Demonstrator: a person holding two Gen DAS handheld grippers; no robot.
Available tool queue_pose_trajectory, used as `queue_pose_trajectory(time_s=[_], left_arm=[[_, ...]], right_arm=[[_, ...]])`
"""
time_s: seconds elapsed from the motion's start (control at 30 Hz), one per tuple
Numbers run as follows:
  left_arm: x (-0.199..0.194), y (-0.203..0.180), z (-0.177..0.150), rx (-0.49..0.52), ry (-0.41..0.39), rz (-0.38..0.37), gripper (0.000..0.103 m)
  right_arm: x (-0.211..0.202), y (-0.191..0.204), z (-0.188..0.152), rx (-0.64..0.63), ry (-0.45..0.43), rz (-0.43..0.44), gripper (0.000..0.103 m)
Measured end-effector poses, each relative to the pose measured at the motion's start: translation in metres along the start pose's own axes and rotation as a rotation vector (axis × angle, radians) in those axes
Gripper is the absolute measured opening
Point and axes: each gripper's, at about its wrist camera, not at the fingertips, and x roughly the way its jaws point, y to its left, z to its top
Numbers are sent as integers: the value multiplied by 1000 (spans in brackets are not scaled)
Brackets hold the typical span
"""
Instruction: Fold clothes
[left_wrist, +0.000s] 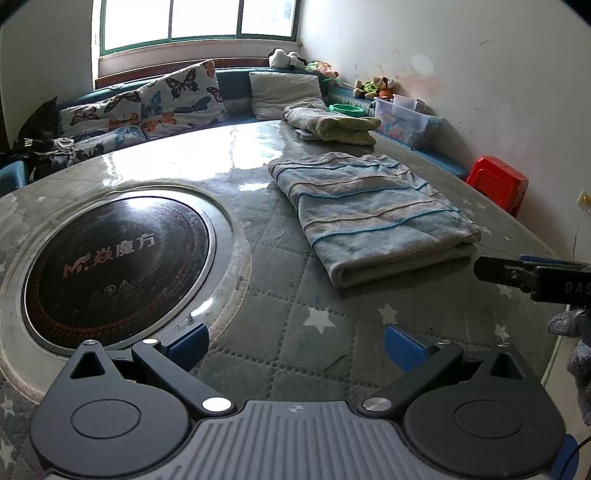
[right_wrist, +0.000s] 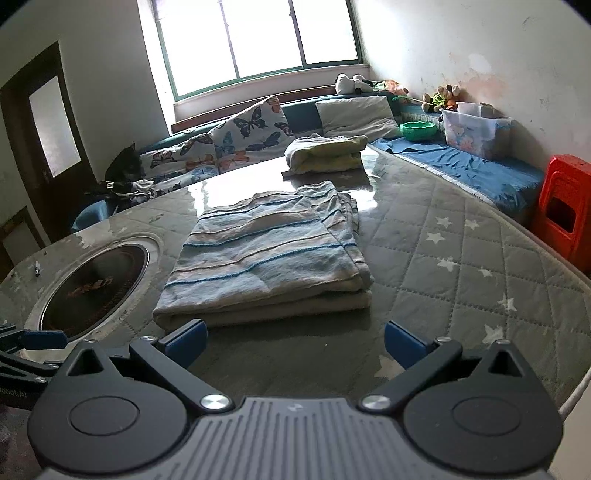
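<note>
Just ahead of your right gripper (right_wrist: 293, 341), the folded striped blanket (right_wrist: 266, 254) lies on the surface (right_wrist: 443, 258), untouched; both grippers' fingers (left_wrist: 186, 345) spread wide, empty.

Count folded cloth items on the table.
2. The striped blue one lies just ahead of the right gripper; the yellowish one sits at the far edge. None seem hidden.

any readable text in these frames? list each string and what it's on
"M. 焱魔方" (first character unclear): black round cooktop set in the table.
"DAS", cut off by the frame edge: right gripper body.
"Robot.AI", partly cut off: left gripper body.
Small warning icons under the cooktop logo: too small to read.
</note>
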Motion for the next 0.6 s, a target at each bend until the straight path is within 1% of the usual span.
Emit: queue_pose_trajectory(time_s=[0.4,0.6], left_arm=[[3,-4,-2,6,6,-6,103],[3,-7,-2,16,7,-11,103]], right_arm=[[1,2,-7,-2,17,-37,103],[0,1,-7,-3,17,-41,103]])
